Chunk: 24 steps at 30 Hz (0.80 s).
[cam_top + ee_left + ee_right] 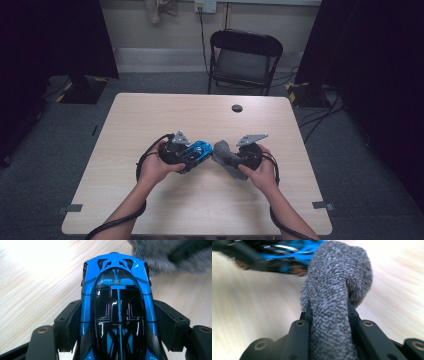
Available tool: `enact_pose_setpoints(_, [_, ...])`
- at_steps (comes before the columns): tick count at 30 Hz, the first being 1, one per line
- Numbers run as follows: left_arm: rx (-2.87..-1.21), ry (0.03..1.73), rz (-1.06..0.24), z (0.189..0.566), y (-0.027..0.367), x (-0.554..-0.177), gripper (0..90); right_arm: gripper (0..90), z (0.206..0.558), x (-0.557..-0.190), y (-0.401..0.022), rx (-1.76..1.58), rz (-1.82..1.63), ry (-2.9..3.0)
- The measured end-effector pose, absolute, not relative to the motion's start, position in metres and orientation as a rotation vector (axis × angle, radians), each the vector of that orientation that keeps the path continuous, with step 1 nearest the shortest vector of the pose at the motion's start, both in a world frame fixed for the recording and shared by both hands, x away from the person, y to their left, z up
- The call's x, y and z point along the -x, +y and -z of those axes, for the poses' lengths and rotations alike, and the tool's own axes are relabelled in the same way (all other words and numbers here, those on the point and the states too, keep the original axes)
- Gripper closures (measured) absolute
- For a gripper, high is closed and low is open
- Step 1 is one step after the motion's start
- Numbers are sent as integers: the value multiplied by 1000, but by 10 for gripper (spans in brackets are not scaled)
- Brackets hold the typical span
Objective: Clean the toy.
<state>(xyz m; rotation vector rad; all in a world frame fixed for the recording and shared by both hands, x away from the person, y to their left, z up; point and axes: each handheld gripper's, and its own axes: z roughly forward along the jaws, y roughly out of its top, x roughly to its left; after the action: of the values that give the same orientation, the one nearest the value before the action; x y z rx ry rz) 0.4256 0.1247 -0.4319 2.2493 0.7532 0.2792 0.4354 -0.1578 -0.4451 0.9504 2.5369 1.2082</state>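
Two grippers in my hands: the left gripper clamps one glossy blue-and-black toy car, the right gripper pinches one grey terry cloth, both near the centre of the pale wooden table. I can read no writing.

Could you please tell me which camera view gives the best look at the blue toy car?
The left gripper view: the blue toy car is sharp, seen from above, clamped between that gripper's jaws. The high view shows it small; the right gripper view catches a blurred part behind the grey cloth.
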Motion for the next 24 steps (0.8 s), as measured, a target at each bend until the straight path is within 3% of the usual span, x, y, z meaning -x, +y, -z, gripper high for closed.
enact_pose_setpoints(6, [-2255,691,-259,429,115,-413,281,727,432,-450,-166,-1003,-1188,2480])
enact_pose_setpoints(14, [-2260,639,-236,433,103,-404,281,726,411,-461,-145,-967,-1173,2467])
enact_pose_setpoints(24, [-2272,615,-254,436,101,-405,281,727,419,-462,-128,-968,-1181,2516])
